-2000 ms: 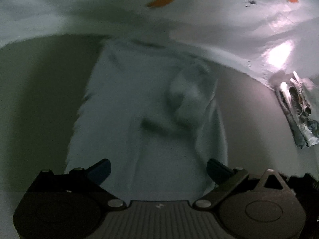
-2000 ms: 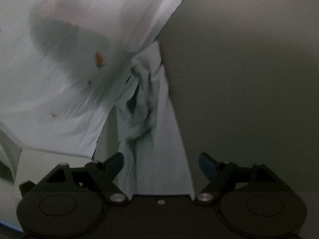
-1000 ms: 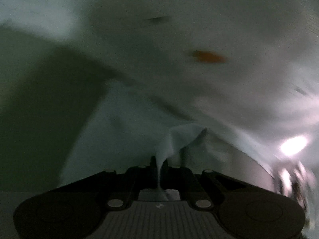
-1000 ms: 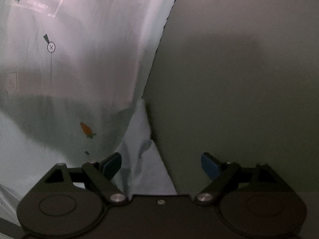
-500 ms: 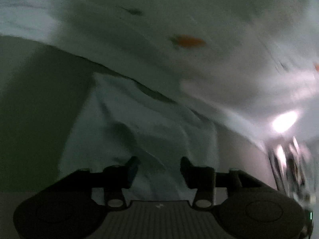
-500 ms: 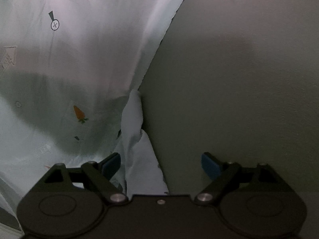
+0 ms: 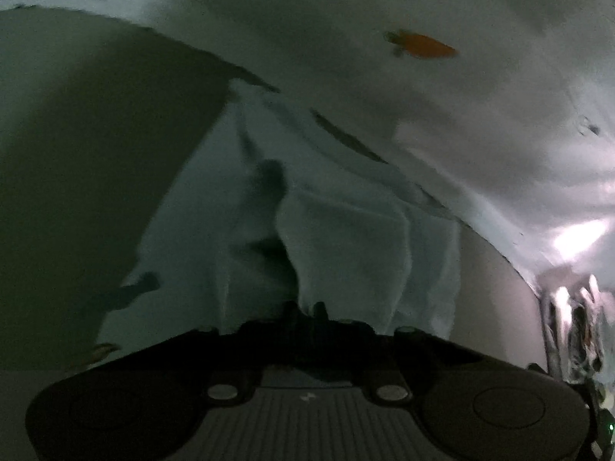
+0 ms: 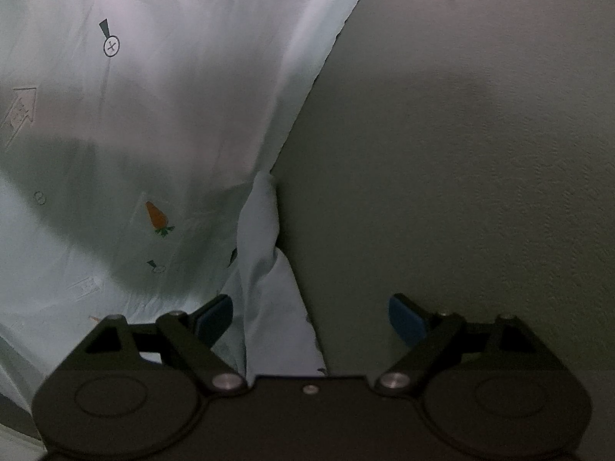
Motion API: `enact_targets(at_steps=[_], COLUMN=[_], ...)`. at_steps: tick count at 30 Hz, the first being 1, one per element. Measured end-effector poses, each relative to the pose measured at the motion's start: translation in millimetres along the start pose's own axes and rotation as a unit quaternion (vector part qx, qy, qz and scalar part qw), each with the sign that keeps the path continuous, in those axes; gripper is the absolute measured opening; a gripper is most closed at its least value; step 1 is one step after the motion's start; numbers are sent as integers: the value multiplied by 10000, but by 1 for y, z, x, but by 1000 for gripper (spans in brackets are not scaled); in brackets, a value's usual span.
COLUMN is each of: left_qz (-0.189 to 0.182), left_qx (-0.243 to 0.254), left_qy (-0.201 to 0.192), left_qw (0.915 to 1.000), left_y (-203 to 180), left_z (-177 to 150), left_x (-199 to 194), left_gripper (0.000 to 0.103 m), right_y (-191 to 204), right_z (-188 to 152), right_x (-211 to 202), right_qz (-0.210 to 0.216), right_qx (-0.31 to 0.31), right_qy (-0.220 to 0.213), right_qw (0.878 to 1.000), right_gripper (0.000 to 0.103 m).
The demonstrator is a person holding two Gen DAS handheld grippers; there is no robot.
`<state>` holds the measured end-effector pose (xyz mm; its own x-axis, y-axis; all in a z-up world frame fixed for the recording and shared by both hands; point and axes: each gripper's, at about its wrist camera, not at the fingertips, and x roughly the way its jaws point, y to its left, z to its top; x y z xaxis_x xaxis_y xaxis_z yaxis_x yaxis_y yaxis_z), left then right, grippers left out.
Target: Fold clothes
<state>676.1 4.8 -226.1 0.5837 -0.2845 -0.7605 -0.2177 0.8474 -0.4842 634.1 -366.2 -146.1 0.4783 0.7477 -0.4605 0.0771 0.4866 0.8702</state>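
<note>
One hand-held gripper (image 7: 305,309) pinching cloth (image 7: 346,238)

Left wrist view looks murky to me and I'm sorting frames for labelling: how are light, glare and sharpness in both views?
Left wrist view: dim and soft, the pale cloth smeared, the left claw nearly black; blown-out glare at right. Right wrist view: brighter and sharper, the carrot print crisp, a broad shadow on the printed sheet; fisheye bends its edge.

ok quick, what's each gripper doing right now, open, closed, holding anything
Left gripper: closed, pinching a fold of the pale blue garment.
Right gripper: open, holding nothing; the garment lies between its fingers.
</note>
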Motion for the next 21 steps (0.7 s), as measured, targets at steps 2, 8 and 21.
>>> enact_targets(at_steps=[2,8,21], left_qz=[105,468,320], left_qx=[-131,-594,715], left_qy=[-37,-101,-671], left_qw=[9999,9971,9947], left_y=[9,40,9], left_z=[1,0,56], left_x=[-6,-28,-3], left_gripper=[6,4,67], right_y=[1,3,4], right_z=[-1,-2,-6], right_x=[0,2,2], right_qz=[1,-25,-52], right_qx=[-56,-135,-292], right_qy=[3,10,-47], right_qw=[10000,9999,9995], right_gripper=[89,89,89])
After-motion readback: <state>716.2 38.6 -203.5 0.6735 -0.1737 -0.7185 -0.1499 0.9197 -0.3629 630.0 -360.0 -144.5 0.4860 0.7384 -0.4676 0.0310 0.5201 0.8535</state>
